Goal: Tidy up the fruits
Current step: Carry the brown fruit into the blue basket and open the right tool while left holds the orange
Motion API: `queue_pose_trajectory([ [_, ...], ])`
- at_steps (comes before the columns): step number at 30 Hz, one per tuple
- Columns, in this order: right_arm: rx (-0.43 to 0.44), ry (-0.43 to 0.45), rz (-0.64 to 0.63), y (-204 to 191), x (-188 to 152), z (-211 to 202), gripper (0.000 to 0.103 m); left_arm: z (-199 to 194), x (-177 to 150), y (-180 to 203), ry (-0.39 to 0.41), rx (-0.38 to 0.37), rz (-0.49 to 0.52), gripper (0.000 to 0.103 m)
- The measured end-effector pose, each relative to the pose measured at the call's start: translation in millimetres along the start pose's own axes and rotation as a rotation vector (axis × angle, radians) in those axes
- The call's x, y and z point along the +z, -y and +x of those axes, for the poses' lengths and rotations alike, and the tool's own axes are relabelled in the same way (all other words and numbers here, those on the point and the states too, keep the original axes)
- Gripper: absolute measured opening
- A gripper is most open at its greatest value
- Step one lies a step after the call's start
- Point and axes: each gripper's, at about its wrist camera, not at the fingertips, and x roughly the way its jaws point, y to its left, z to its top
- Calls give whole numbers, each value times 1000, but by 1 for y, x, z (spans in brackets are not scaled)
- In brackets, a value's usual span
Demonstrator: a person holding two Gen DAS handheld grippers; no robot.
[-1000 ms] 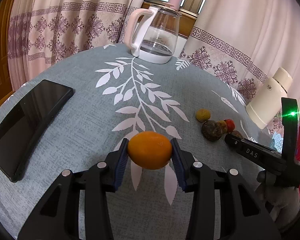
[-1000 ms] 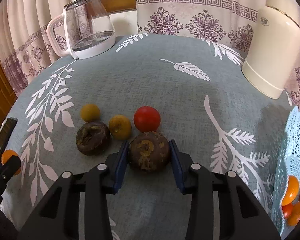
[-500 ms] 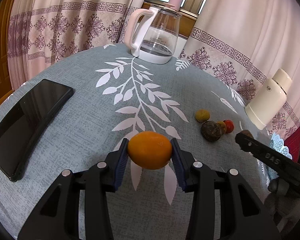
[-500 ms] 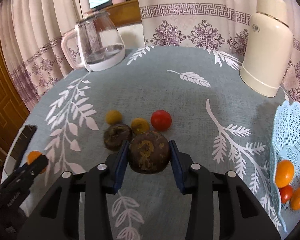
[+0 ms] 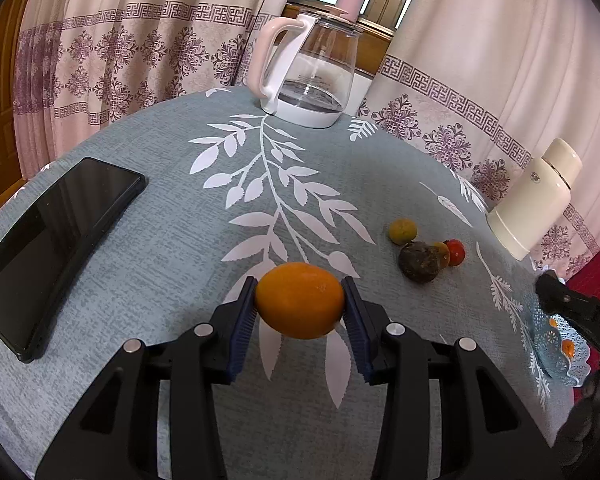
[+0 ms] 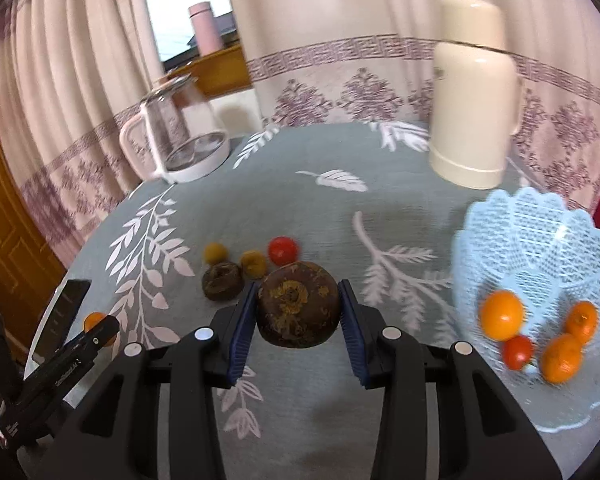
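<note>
Tabletop point(image 5: 172, 240) cloth, grey-blue with white leaf sprays, is seen from both wrist cameras. In the left wrist view, a black phone point(image 5: 52, 240) is laid at nine o'clock, and a glass kettle point(image 5: 312, 72) with a pink handle is stood at twelve o'clock. An orange point(image 5: 300, 300) is pinched between the blue pads of the left tongs point(image 5: 300, 308) at the centre, held clear of the cloth. At three o'clock a small cluster is laid out: a yellow-green fruit point(image 5: 402, 231), a dark brown wrinkled fruit point(image 5: 419, 262), a small orange-yellow one tucked behind it, and a cherry tomato point(image 5: 456, 252), the last three touching. A cream flask point(image 5: 536, 200) is stood at two o'clock.

In the right wrist view, which is somewhat blurred, the same cluster is found at ten o'clock from the centre. A second dark brown fruit point(image 6: 298, 310) with yellow blotches is clamped between the pads of the right tongs point(image 6: 298, 316), lifted off the cloth. At four o'clock a pale blue lattice basket point(image 6: 532, 224) is set, with three oranges and one tomato point(image 6: 518, 352) lying inside it. The flask is stood just beyond the basket, at one o'clock.
</note>
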Motion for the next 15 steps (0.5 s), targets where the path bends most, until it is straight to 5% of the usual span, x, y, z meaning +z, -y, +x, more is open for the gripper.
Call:
queue_pose_trajectory([
  [15, -207, 84, 167, 104, -7, -62, 41, -1, 0, 3, 2, -4, 6, 43],
])
